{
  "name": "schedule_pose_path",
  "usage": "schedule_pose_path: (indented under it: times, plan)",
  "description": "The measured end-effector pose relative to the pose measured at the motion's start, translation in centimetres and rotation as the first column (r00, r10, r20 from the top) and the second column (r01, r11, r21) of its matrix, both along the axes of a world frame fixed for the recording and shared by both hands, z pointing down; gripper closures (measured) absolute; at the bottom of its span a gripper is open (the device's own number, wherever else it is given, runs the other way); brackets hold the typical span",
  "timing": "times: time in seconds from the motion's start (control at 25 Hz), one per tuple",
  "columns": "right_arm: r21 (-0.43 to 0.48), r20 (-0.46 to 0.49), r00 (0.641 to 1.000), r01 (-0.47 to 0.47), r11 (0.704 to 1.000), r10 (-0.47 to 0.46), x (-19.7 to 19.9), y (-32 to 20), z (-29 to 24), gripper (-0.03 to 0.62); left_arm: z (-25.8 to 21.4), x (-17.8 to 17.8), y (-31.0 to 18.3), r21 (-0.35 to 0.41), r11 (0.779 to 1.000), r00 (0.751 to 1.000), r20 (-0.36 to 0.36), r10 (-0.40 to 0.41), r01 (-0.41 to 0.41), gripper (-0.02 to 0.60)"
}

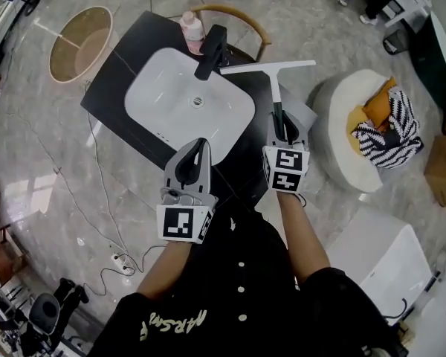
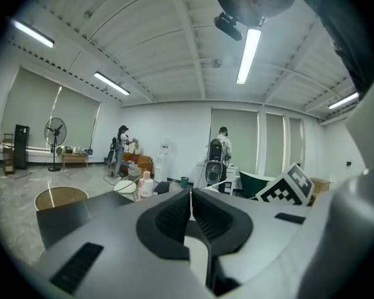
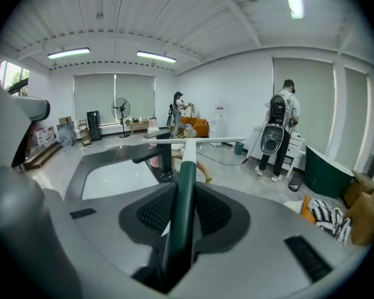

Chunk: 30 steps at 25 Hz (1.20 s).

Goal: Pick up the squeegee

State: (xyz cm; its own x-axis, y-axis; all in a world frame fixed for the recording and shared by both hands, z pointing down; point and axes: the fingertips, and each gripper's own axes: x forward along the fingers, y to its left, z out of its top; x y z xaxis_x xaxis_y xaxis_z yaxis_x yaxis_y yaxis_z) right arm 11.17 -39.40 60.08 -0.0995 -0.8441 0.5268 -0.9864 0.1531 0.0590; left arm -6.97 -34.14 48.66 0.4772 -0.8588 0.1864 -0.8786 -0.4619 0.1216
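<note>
right gripper (image 3: pixel 186 195) clenched on squeegee (image 1: pixel 273 80) handle | we hold it out over the counter (image 1: pixel 111 88) edge, right of sink (image 1: pixel 163 95), white blade crosswise near faucet (image 1: pixel 210 50) | left gripper (image 2: pixel 191 199) jaws pressed together, nothing between them, at sink's near edge

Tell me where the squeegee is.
Head view, right of centre: the squeegee is clamped by its handle in the right gripper, its blade just right of the faucet and sink.
</note>
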Motion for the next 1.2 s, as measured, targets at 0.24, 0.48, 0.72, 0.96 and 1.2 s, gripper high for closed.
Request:
schedule_pose_path:
  times: [0.24,0.48,0.72,0.96,1.2]
  plan:
    - [0.165,0.028,0.997,0.072,0.984,-0.077,-1.6,1.1,-8.8,0.505,-4.2,0.1,-0.8,0.066,0.998,1.0,-0.007,-0.013,0.013,0.563]
    - [0.322,0.037,0.987,0.135,0.937,-0.155,-3.4,2.3,-16.2,0.505,-8.6,-0.3,-1.2,0.15,0.988,0.999,-0.025,-0.028,0.032,0.563]
    - [0.448,0.039,0.976,0.173,0.877,-0.213,-4.5,3.3,-21.5,0.505,-11.7,-0.5,-1.3,0.218,0.975,0.999,-0.03,-0.036,0.041,0.563]
    - [0.513,0.055,0.976,0.154,0.844,-0.212,-3.6,4.5,-24.3,0.505,-13.3,-0.9,-0.9,0.255,0.966,0.999,-0.023,-0.042,0.046,0.563]
    - [0.574,0.071,0.976,0.127,0.809,-0.204,-2.2,4.9,-26.5,0.505,-14.2,-1.3,-0.9,0.281,0.958,0.998,-0.021,-0.057,0.061,0.563]
